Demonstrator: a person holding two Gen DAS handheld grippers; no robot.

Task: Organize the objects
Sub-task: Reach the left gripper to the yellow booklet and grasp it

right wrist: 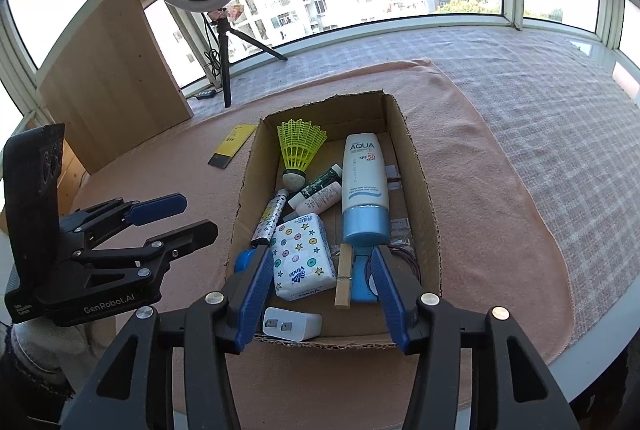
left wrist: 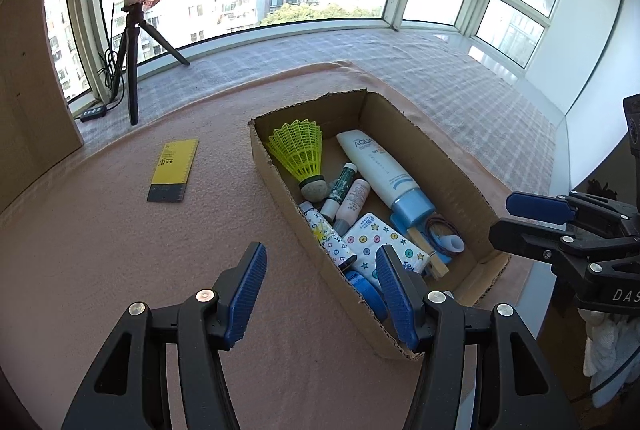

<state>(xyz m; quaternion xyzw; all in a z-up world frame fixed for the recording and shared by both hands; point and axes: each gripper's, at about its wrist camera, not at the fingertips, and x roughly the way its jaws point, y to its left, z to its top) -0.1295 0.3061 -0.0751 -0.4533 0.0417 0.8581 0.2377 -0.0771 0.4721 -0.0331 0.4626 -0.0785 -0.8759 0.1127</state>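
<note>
Most items, among them a shuttlecock (right wrist: 300, 149) and sunscreen tube (right wrist: 364, 185), are seen already gathered in the cardboard box (right wrist: 424, 189) on the table (left wrist: 100, 250), only the yellow ruler (left wrist: 173, 169) being left outside, while the left tool (left wrist: 320, 294) and right tool (right wrist: 320, 294) are held spread and empty.

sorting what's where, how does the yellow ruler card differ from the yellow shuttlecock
The ruler card lies flat on the pink cloth, outside the cardboard box; the shuttlecock lies inside the box at its far end.
The ruler card is a flat rectangle with a dark end; the shuttlecock is a flared mesh cone with a rounded grey-white cork.
Both are yellow, and neither is touched by any jaws.
</note>
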